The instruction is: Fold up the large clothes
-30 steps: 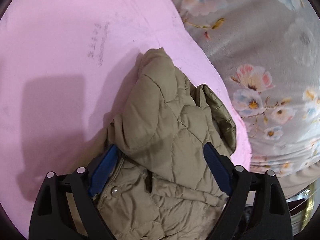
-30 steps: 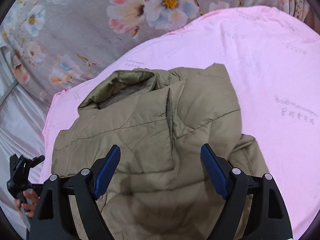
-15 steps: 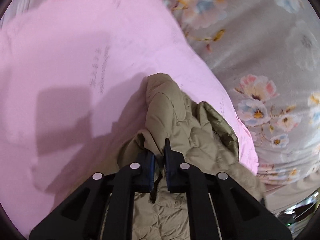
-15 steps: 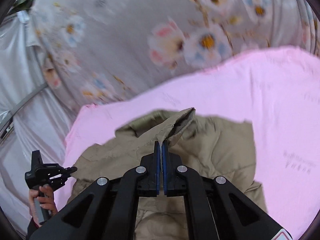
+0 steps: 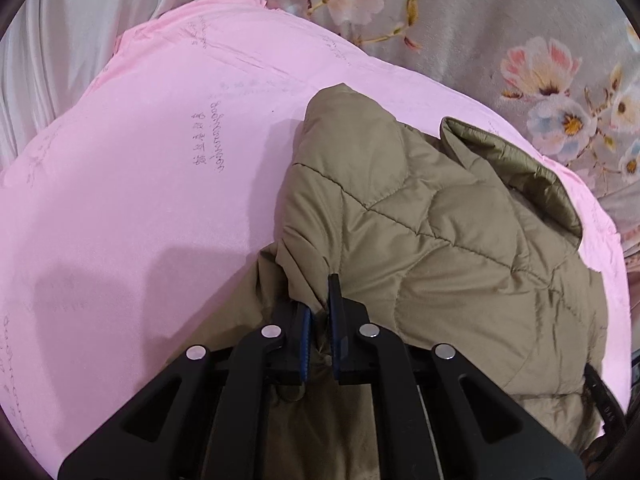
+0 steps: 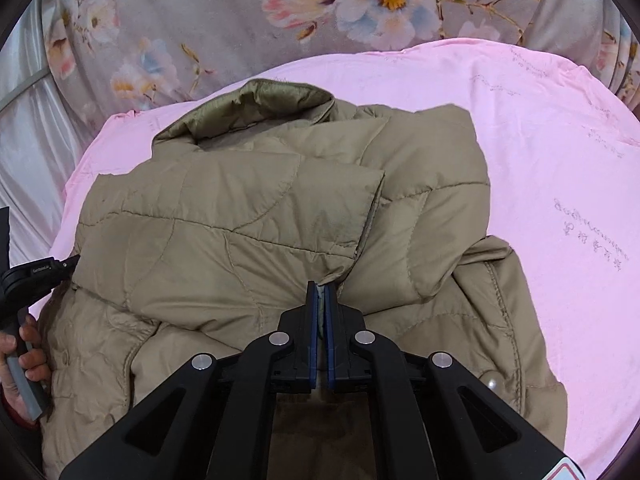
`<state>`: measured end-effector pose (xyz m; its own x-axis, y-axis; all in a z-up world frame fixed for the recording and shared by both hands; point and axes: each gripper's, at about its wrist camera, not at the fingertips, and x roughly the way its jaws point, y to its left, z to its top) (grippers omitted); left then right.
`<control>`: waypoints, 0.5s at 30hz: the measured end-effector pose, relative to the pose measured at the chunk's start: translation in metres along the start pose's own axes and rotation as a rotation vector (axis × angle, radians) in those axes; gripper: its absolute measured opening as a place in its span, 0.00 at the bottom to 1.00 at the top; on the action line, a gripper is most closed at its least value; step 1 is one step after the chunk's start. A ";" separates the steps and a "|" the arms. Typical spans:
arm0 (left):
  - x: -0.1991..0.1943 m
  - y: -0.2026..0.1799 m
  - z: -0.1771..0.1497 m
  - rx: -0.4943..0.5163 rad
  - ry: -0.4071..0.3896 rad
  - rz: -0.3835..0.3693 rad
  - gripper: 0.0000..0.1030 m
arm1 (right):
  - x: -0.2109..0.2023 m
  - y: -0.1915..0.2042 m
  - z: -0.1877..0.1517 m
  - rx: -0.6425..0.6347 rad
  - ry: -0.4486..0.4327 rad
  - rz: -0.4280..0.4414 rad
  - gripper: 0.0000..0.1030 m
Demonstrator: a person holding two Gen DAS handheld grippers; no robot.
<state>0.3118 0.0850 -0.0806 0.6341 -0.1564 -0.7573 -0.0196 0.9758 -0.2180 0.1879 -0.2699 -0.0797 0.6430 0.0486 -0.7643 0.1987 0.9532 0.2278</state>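
Two hand-held grippers pinch a khaki quilted jacket that lies bunched on a pink sheet spread over a bed with a grey floral cover. The left hand-held gripper is closed on a thick tuck of the padded cloth near the jacket's edge, with fabric wedged between its blue pads. The right hand-held gripper is clamped nearly flat on a thin lip of fabric at the middle of the garment, where one panel overlaps another. The collar stands open at the far end, toward the floral cover. At the left rim of the right wrist view, the person's hand grips the handle of the other tool.

The risk lies in the hold itself. The right pinch looks shallow, and the smooth shell fabric may slide out if the jacket is lifted quickly. The left bite appears to take in several layers, so a pull could drag hidden cloth along and leave the fold lumpy. The padded bulk may also spring open once released. A snap button and a stitched hem at the near right edge could catch as the cloth moves. The pink sheet may ride up with the jacket.
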 end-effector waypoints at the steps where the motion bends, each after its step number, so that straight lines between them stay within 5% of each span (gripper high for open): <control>1: 0.000 -0.003 -0.002 0.012 -0.009 0.013 0.07 | 0.003 0.000 0.002 0.003 0.009 0.003 0.03; 5: -0.006 -0.007 -0.005 0.040 -0.031 0.041 0.11 | 0.002 -0.003 0.000 0.018 0.018 0.002 0.07; 9: -0.042 -0.007 -0.005 0.098 -0.071 0.079 0.43 | -0.026 0.002 0.000 -0.010 -0.015 -0.056 0.22; 15: -0.101 -0.034 0.034 0.164 -0.239 0.061 0.49 | -0.070 0.021 0.040 -0.056 -0.139 -0.032 0.24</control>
<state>0.2749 0.0725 0.0246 0.7997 -0.0758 -0.5956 0.0502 0.9970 -0.0594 0.1768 -0.2651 0.0028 0.7344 -0.0199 -0.6784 0.1812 0.9690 0.1677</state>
